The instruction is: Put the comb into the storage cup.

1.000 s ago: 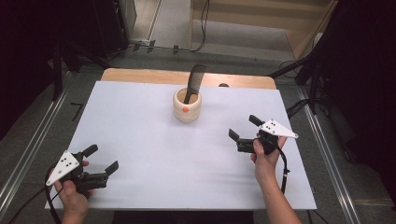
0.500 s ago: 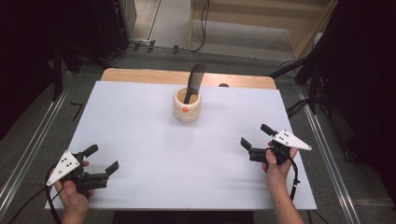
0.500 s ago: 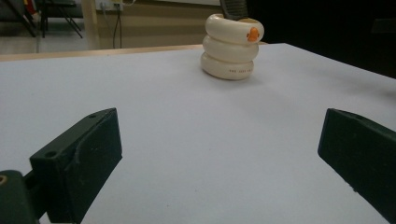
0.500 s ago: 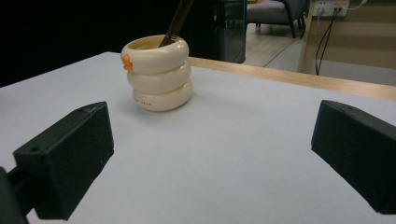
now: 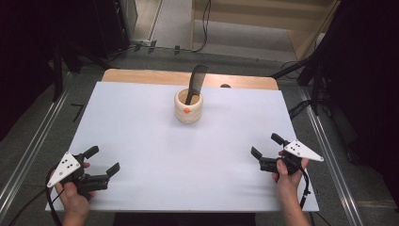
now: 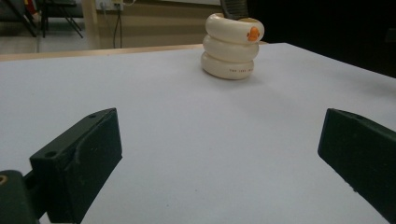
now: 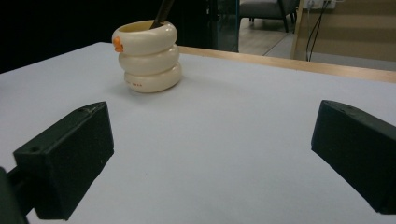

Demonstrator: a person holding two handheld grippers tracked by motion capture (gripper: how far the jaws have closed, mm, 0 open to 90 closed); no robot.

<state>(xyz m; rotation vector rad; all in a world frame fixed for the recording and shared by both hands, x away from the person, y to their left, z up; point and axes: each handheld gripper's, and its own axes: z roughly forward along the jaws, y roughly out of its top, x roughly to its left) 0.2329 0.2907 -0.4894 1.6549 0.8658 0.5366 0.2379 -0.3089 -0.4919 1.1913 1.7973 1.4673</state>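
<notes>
A cream ribbed cup [image 5: 188, 108] with an orange dot stands at the far middle of the white table [image 5: 141, 122]. A black comb [image 5: 196, 83] stands upright in it. The same cup shows ahead in the left gripper view [image 6: 232, 45] and in the right gripper view [image 7: 146, 55]. My left gripper [image 5: 102, 160] rests low near the front left corner, open and empty. My right gripper [image 5: 267, 146] is near the front right edge, also open with nothing between its jaws. Both are far from the cup.
The table's wooden far edge [image 5: 141, 75] shows behind the white sheet. Metal rails [image 5: 28, 155] run along both sides of the table. Cables lie on the floor beyond. The space between the grippers and the cup is bare white surface.
My right gripper has drawn back toward the front right edge of the table. The left gripper has stayed near the front left corner. The cup and comb have not moved.
</notes>
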